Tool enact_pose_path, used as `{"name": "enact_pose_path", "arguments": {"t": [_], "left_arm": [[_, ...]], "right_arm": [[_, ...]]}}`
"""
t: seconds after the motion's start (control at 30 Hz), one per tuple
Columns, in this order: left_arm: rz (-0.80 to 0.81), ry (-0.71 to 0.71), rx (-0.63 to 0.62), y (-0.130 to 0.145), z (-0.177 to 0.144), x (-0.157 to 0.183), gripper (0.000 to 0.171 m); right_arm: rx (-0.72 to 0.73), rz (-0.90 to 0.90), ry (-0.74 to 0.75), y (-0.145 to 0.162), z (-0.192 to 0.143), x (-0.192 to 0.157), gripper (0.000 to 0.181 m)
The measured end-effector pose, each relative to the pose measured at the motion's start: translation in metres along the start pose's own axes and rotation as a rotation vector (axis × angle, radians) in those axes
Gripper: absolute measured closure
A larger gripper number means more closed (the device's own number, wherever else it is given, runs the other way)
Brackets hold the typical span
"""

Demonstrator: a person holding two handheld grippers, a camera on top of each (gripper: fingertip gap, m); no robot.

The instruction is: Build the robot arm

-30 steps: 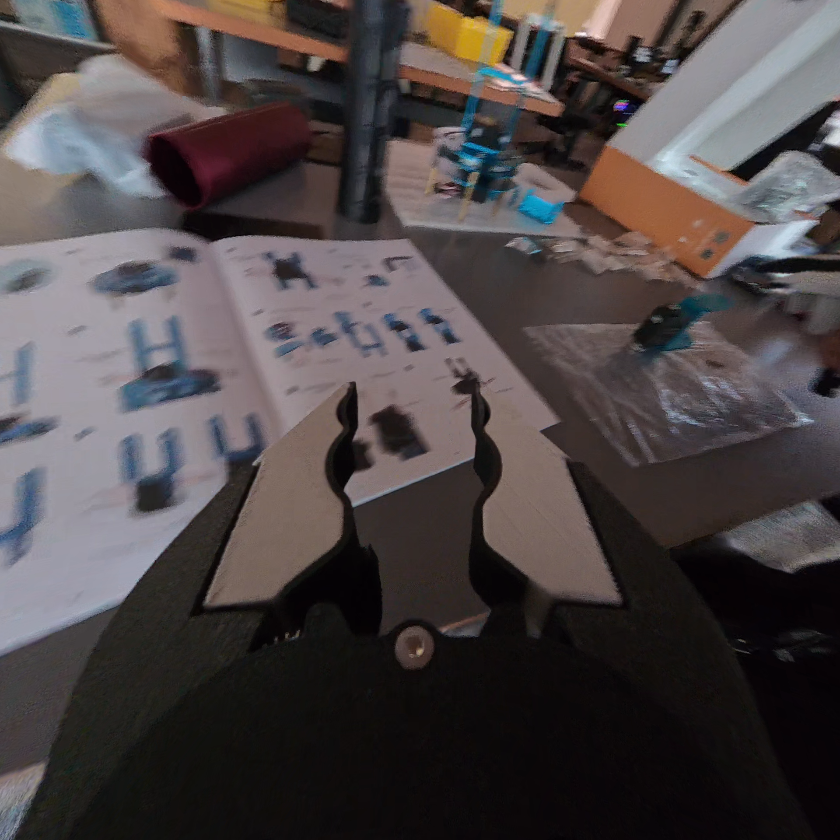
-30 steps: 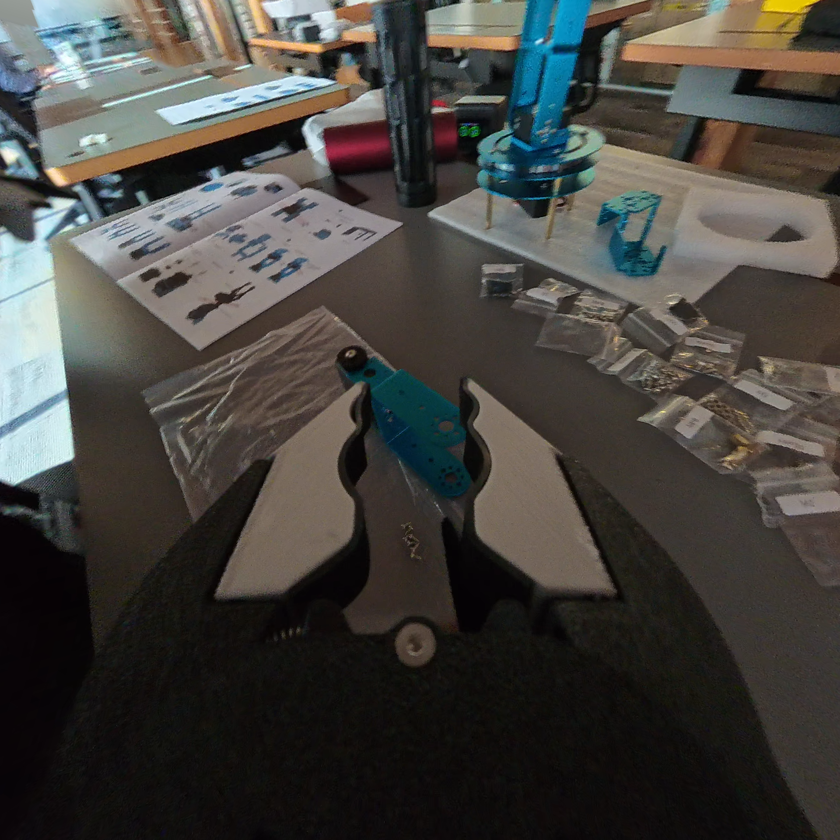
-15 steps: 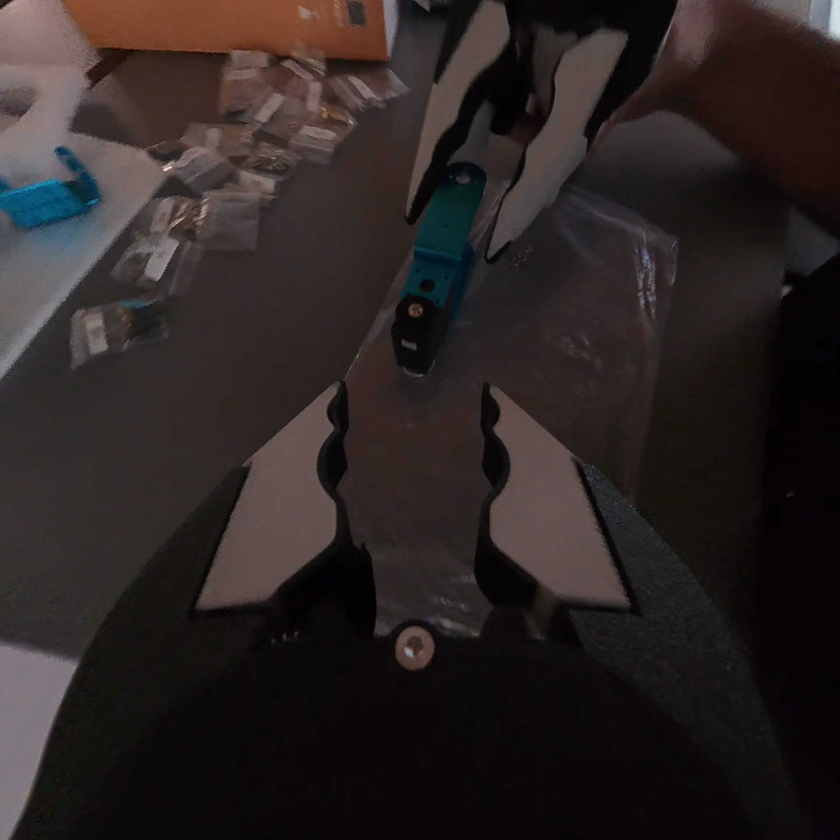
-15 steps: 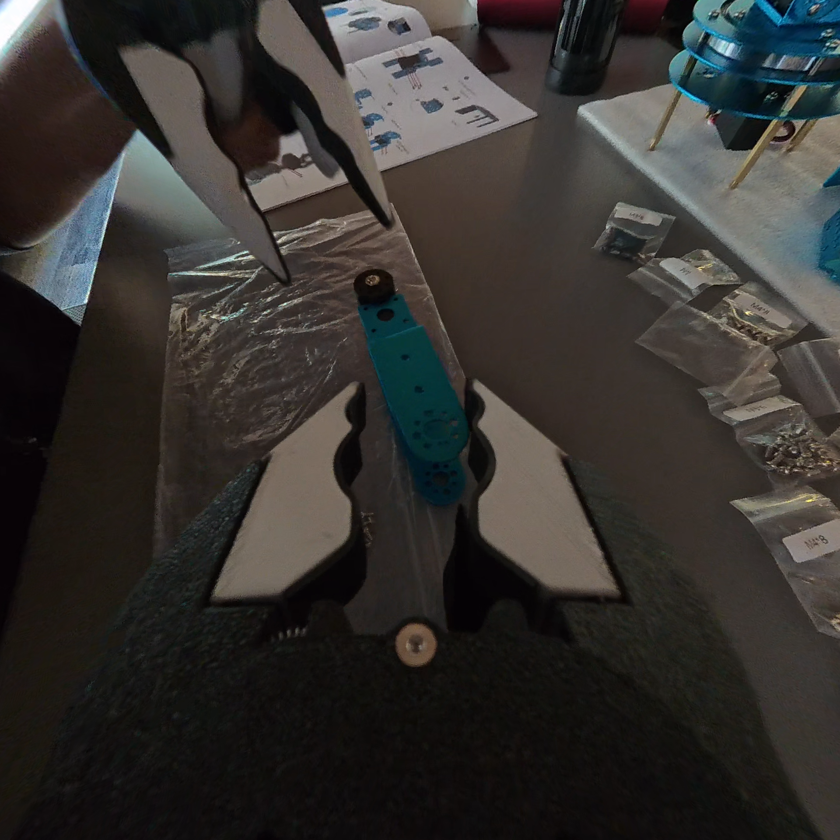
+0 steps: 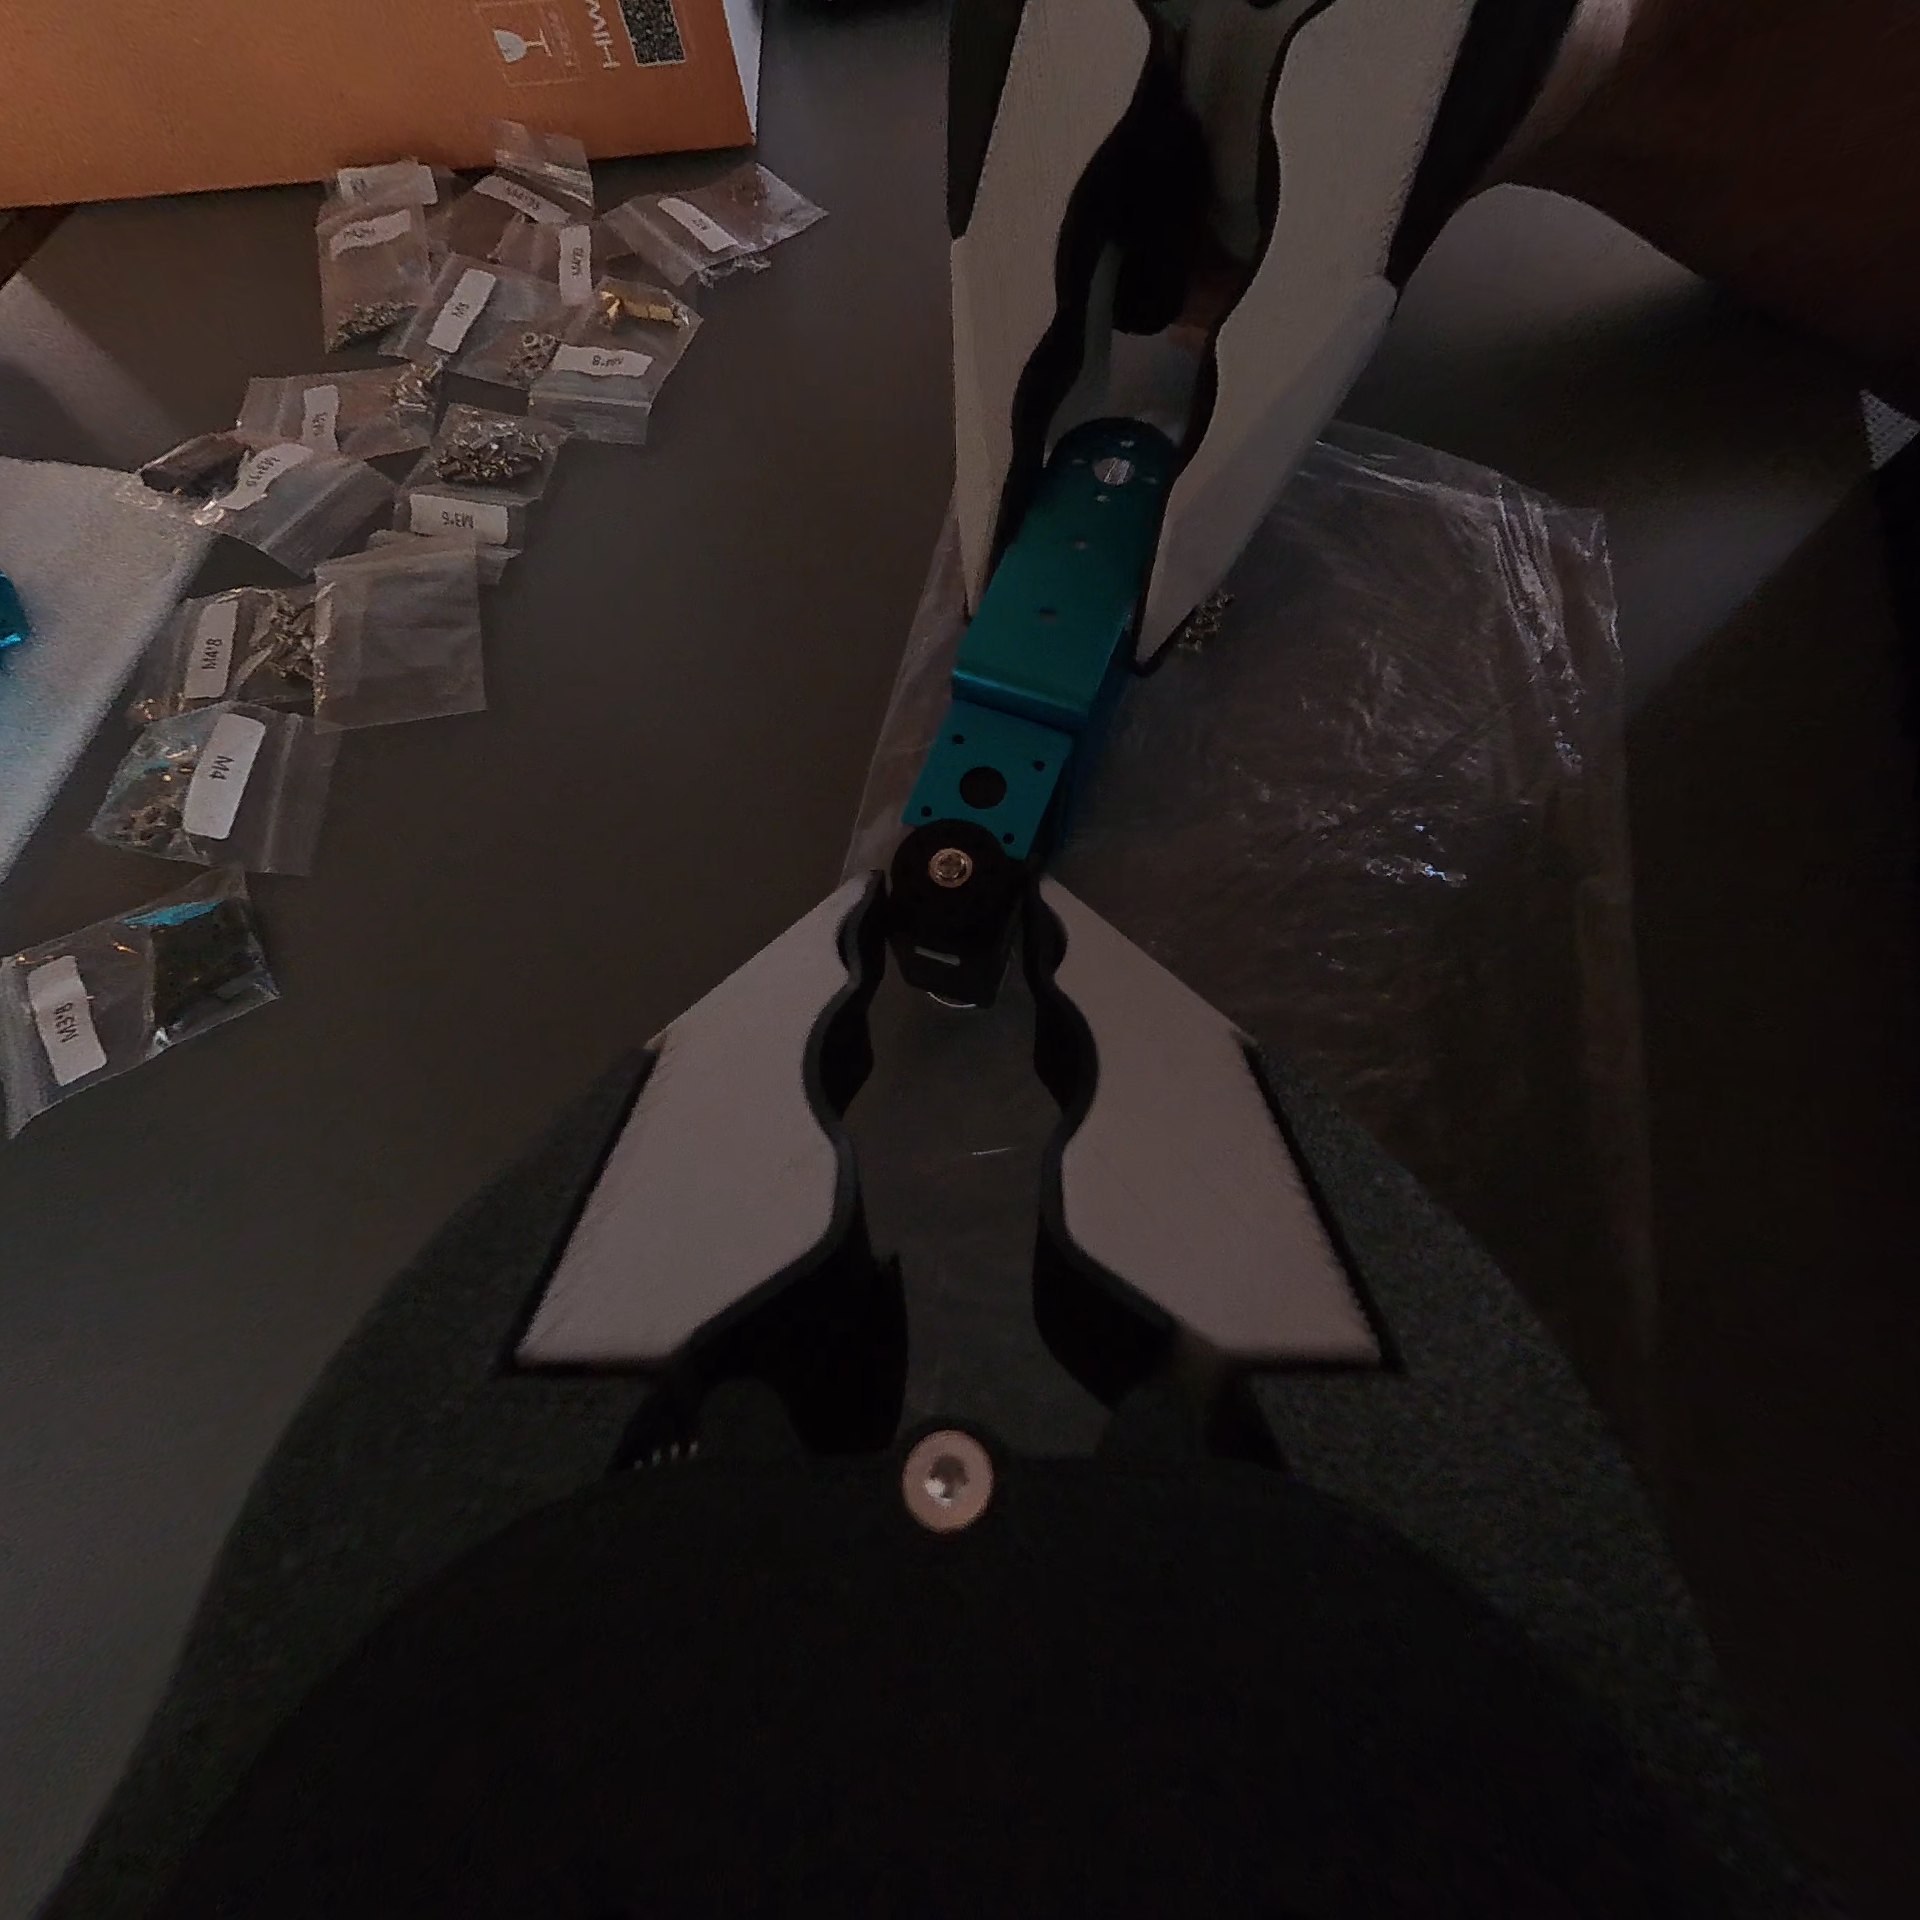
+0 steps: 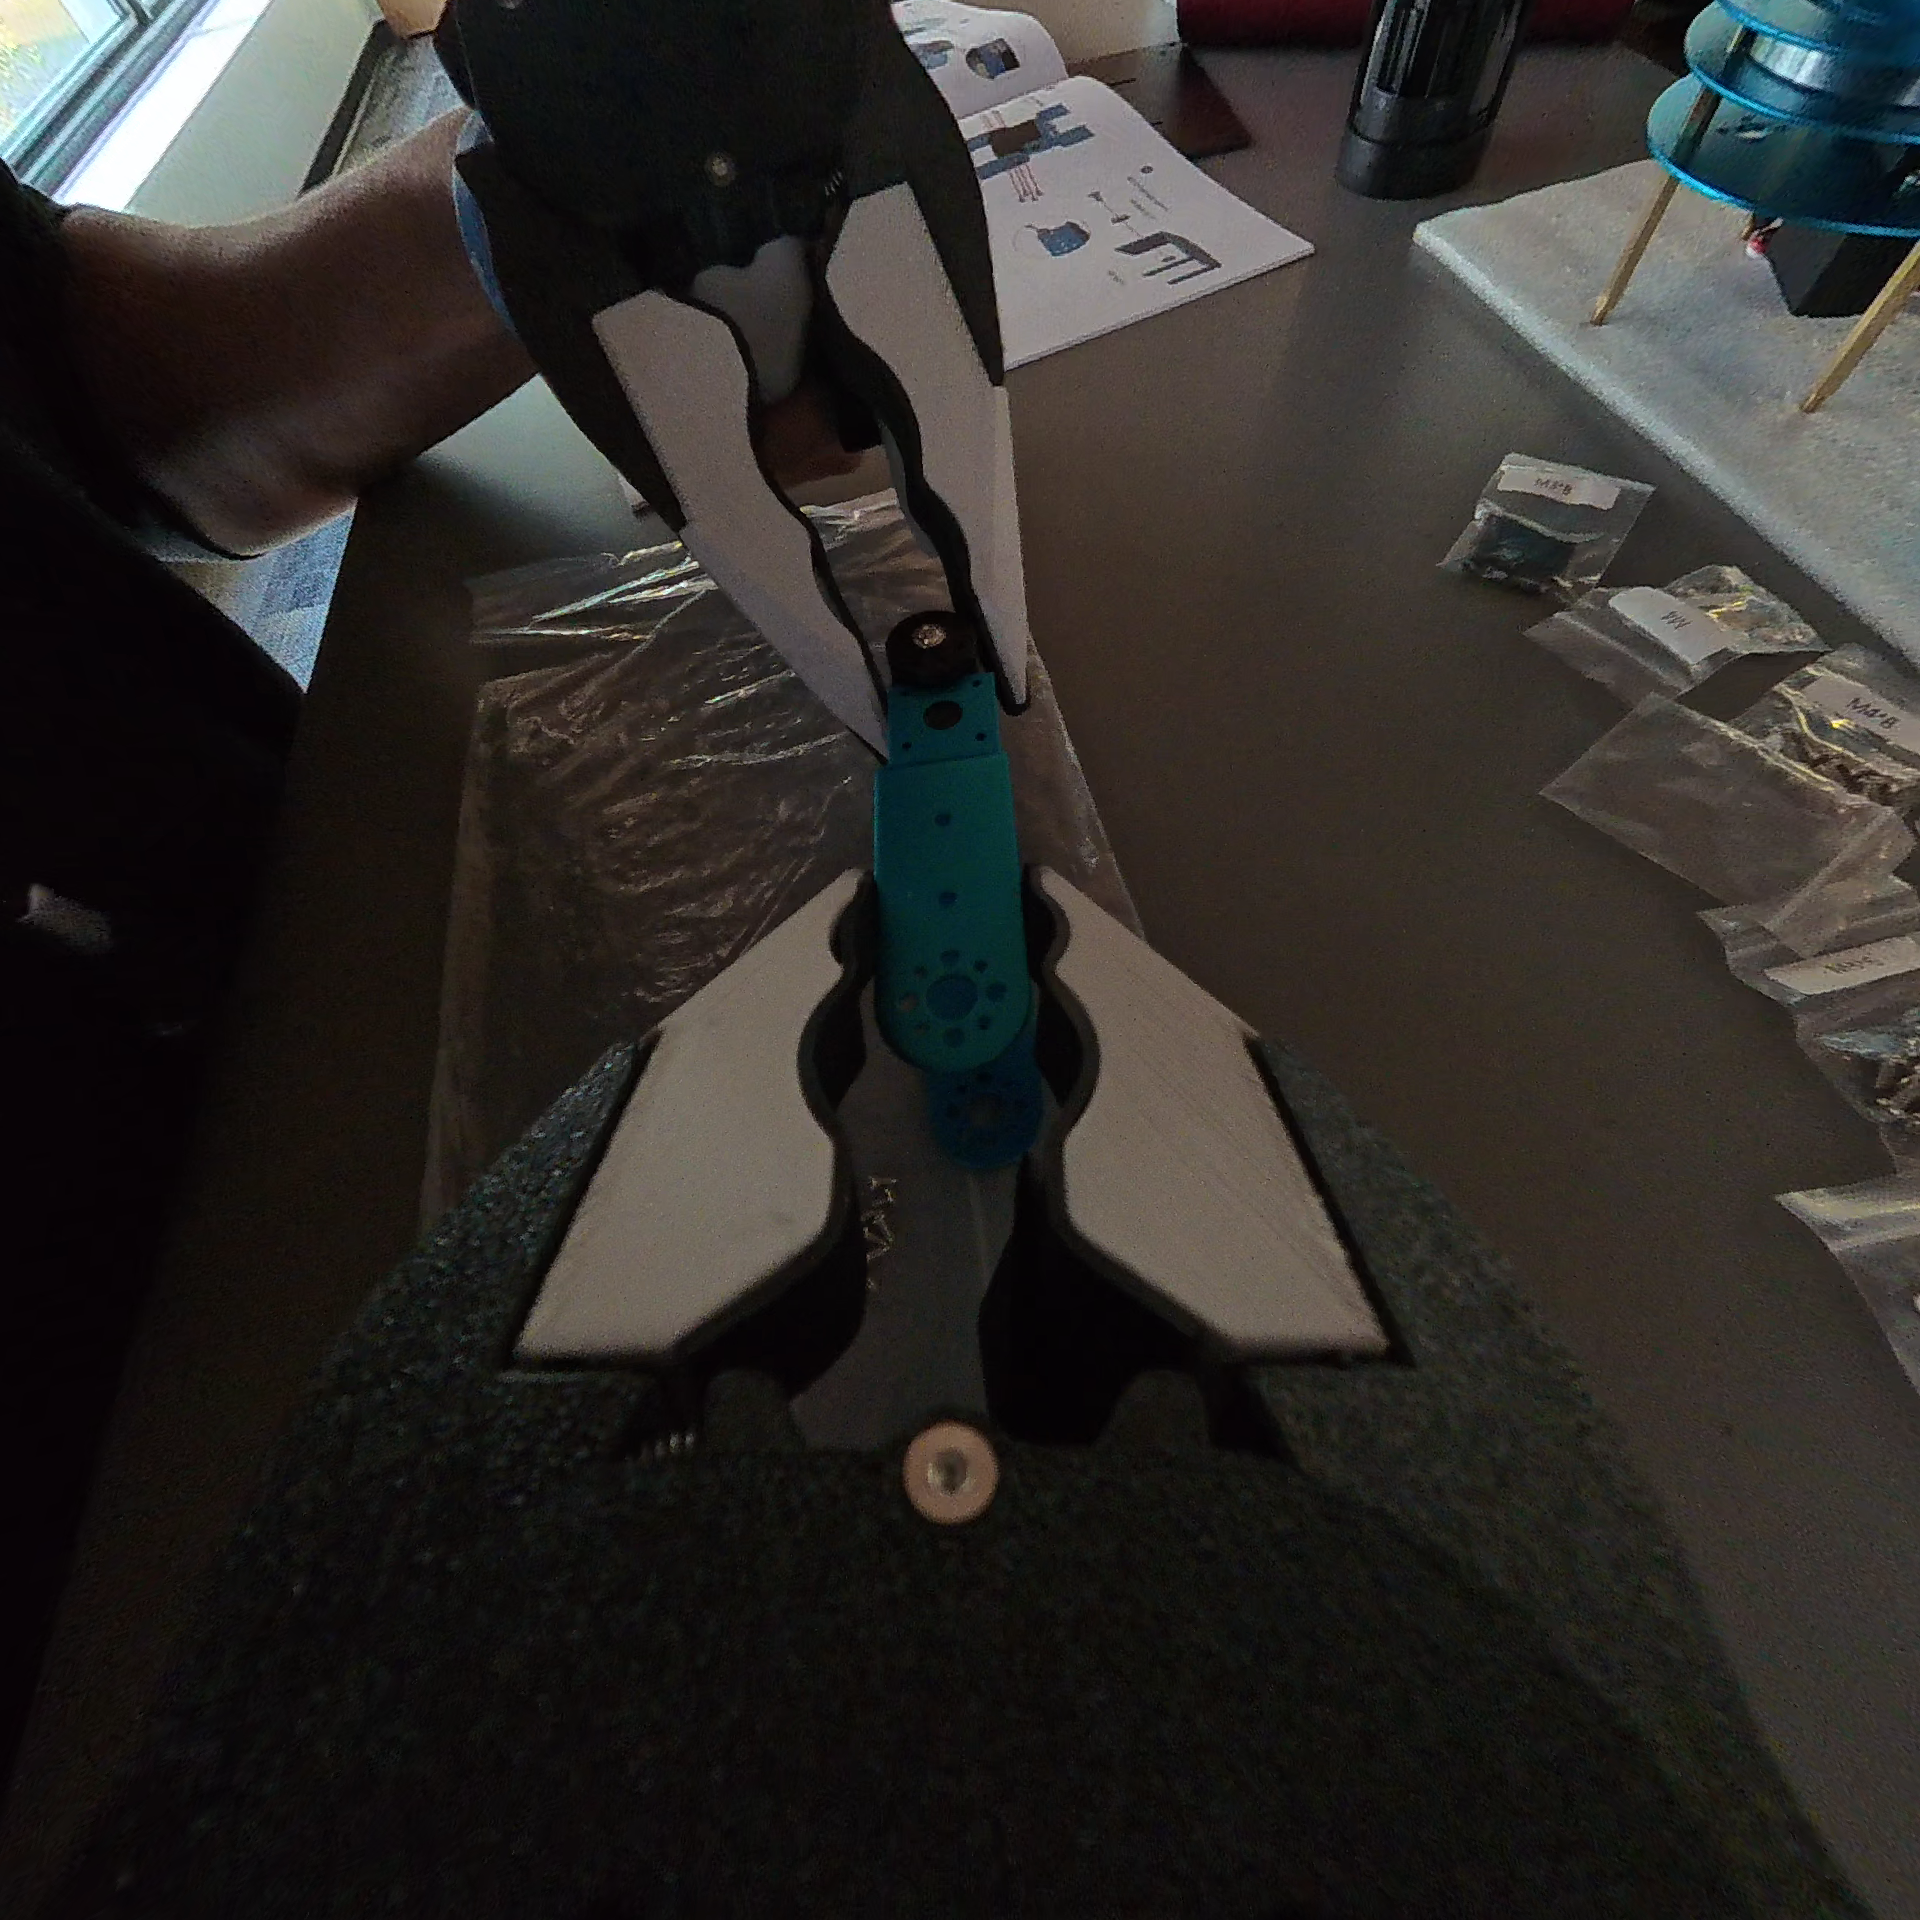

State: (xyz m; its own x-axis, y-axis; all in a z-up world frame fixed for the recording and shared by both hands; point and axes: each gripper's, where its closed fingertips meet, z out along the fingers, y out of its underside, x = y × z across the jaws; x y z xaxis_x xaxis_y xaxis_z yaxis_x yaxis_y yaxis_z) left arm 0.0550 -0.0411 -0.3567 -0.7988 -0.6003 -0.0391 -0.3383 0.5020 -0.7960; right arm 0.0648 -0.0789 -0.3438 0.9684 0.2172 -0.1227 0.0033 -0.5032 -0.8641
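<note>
Teal bracket (image 6: 951, 914), black servo (image 5: 951, 914), orange box (image 5: 312, 83)

Left tool (image 5: 951, 894) now closed in around black servo end (image 5: 948, 914) of blue bracket (image 5: 1049, 623).

The small labelled hardware bags (image 5: 343, 582) hold contents too tiny to identify. The blue disc assembly (image 6: 1808, 135) is cut off at the frame's top-right corner — the orange box (image 5: 364, 83) likewise, top-left.

I see my left gripper (image 5: 951, 894) straddling the black servo end (image 5: 951, 904) of the blue bracket assembly (image 5: 1049, 634); beyond, the right gripper (image 5: 1070, 613) straddles its far end.
</note>
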Motion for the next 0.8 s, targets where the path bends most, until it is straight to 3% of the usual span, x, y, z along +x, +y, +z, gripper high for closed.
{"name": "enact_pose_path", "arguments": {"t": [0.8], "left_arm": [[-0.013, 0.102, 0.042, 0.0008, -0.0005, 0.01, 0.15]], "right_arm": [[0.035, -0.002, -0.023, -0.0068, 0.0013, -0.0052, 0.147]]}}
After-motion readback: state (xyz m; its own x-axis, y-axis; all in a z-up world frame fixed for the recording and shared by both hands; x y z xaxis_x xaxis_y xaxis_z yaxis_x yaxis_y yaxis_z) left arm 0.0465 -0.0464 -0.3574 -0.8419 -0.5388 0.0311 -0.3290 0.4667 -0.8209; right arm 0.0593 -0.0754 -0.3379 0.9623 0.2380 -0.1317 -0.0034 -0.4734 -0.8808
